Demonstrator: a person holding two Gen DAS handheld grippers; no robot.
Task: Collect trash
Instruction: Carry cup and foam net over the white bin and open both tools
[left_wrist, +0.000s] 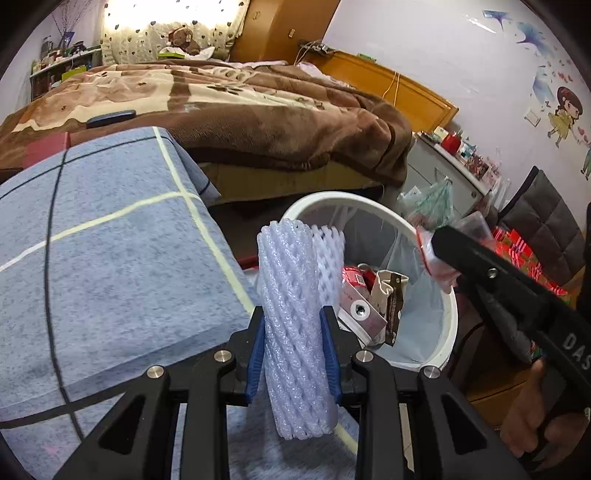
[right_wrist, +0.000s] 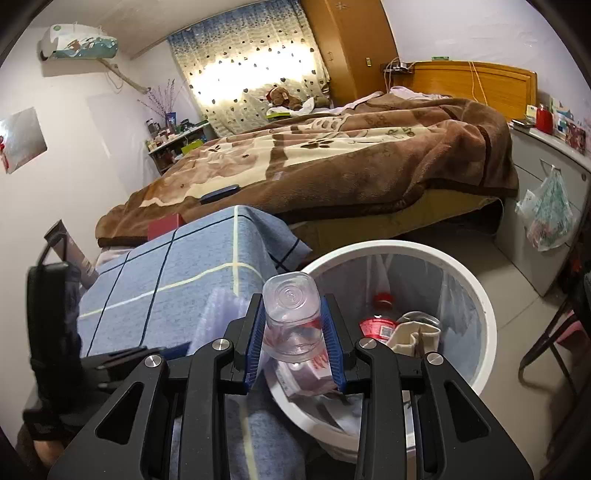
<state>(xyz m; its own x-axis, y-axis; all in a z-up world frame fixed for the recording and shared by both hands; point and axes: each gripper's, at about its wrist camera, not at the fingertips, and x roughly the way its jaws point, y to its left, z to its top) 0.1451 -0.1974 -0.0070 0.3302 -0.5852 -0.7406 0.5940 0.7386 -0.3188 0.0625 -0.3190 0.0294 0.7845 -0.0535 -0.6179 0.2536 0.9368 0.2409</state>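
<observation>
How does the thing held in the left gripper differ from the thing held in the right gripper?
The left gripper is shut on a white foam net sleeve, opaque and woven-looking; the right gripper is shut on a clear plastic bottle, smooth and see-through. The sleeve is long and reaches far beyond the pads; the bottle looks shorter, its base towards the bed. Both are near the white trash bin.

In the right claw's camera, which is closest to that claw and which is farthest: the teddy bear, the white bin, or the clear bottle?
1. Clear bottle: gripped between the right claw pads.
2. White bin: just beyond and below, slightly right.
3. Teddy bear: far across the bed, by the curtain.
</observation>
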